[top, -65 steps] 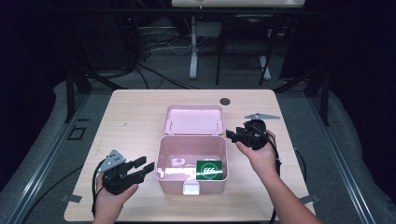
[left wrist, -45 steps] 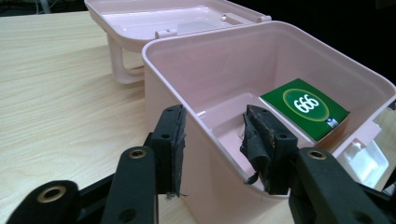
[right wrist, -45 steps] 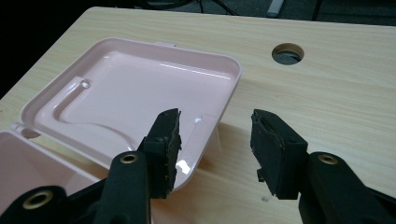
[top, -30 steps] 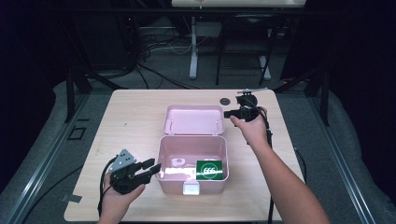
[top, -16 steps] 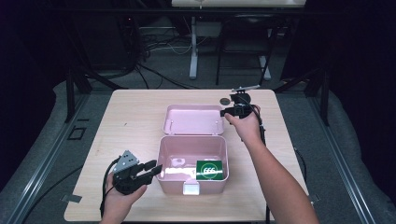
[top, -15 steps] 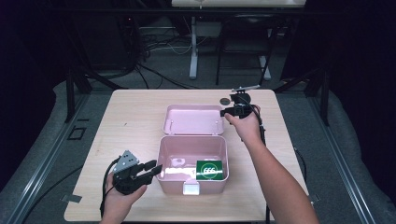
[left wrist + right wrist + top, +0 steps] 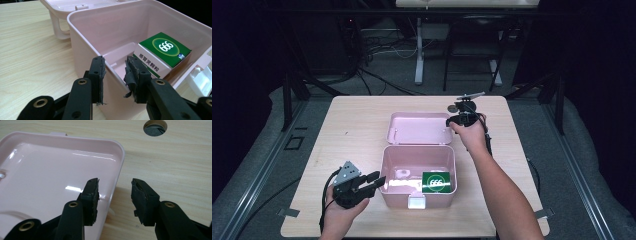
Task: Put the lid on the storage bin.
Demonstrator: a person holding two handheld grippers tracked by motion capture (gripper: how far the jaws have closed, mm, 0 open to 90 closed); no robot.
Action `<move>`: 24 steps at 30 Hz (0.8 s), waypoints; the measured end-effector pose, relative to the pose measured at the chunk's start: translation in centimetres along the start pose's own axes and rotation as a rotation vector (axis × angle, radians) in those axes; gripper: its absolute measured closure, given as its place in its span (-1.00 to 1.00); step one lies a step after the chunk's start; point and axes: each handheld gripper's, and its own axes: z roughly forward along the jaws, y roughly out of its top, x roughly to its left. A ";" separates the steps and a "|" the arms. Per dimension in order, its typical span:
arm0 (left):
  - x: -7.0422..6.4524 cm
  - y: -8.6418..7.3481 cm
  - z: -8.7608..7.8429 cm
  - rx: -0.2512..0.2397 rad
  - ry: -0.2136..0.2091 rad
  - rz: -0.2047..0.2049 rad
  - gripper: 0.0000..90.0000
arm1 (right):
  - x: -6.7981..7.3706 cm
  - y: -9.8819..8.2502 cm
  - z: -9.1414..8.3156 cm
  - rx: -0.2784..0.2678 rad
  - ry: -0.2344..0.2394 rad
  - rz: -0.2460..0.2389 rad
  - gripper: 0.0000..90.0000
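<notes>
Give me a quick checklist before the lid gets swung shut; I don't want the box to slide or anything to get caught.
1. Left gripper astride the wall of the pink box, jaws just closing: ok. Whether the pads press on it yet: cannot tell.
2. Right gripper astride the edge of the open lid, one jaw over the lid, one over the table, jaws closing but not yet touching: not ok.
3. Green medicine carton lying below the box rim: ok.
4. Nothing resting on the rim in the high view: ok.
5. Front latch free to catch: cannot tell.
</notes>
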 end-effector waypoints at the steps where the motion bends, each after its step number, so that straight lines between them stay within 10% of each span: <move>1: 0.0 0.0 0.0 -0.001 0.000 -0.001 0.50 | 0.0 0.0 0.1 0.006 0.000 0.004 0.29; 24: 0.0 -0.1 0.0 -0.009 -0.004 -0.006 0.50 | 1.0 0.4 2.1 0.056 -0.068 0.038 0.80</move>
